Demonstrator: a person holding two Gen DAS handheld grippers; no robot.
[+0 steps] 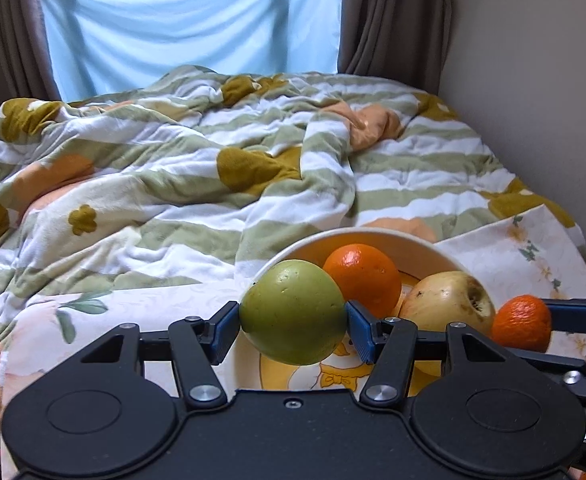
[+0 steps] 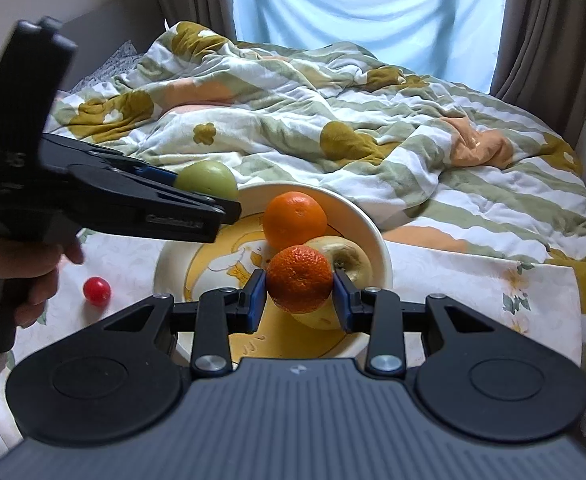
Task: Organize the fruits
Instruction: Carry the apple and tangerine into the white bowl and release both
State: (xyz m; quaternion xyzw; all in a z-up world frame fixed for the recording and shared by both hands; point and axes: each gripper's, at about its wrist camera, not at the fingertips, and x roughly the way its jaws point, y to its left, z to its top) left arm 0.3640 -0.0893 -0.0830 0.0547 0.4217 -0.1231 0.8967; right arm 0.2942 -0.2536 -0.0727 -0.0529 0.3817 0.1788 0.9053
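With the left gripper (image 1: 293, 322) clamping the green apple (image 1: 293, 312) above the bowl's (image 2: 377, 236) left rim and the right gripper (image 2: 299, 294) pinching a mandarin (image 2: 299, 278) over its near side, each is best lowering into a bare spot before letting go.

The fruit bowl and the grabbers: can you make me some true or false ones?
1. The left gripper has its jaws closed on a smooth round green apple. True.
2. The right gripper is empty. False: it holds a bumpy little orange mandarin.
3. The round cream ceramic bowl holds a smooth orange and a yellowish apple. True.
4. The small red ball lies inside the bowl. False: it lies outside, on the floral cloth.
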